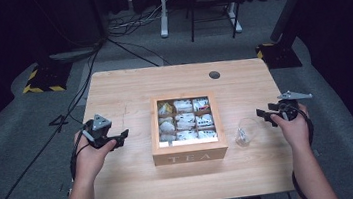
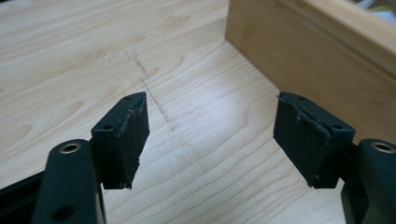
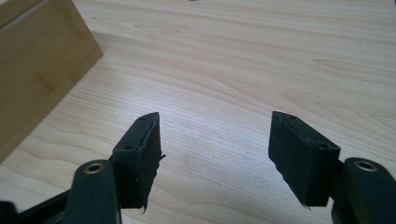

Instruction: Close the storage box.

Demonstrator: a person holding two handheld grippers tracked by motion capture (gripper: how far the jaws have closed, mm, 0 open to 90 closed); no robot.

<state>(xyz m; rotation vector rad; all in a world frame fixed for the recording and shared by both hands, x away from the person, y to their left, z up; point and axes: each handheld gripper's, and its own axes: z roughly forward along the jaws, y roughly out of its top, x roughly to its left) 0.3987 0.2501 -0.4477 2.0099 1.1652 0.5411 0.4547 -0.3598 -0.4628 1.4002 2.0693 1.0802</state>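
Note:
A wooden box marked TEA (image 1: pixel 190 152) stands in the middle of the table (image 1: pixel 139 184), its compartments filled with several wrapped tea bags (image 1: pixel 185 121). A clear glass (image 1: pixel 245 131) lies on its side just right of the box, with something small and white inside. My left gripper (image 1: pixel 121 136) hovers left of the box, open and empty; in its own view the open jaws (image 2: pixel 212 100) frame bare tabletop, with the box wall (image 2: pixel 317 60) at the upper right. My right gripper (image 1: pixel 266 115) sits right of the glass, also open and empty (image 3: pixel 215 116), with the box's side (image 3: pixel 37 70) at the left.
A round cable hole (image 1: pixel 214 74) sits near the table's far edge. Beyond the table are a white stand leg (image 1: pixel 162 10), black stand bases (image 1: pixel 45 76) and cables on the grey floor. Bare wood lies on both sides of the box.

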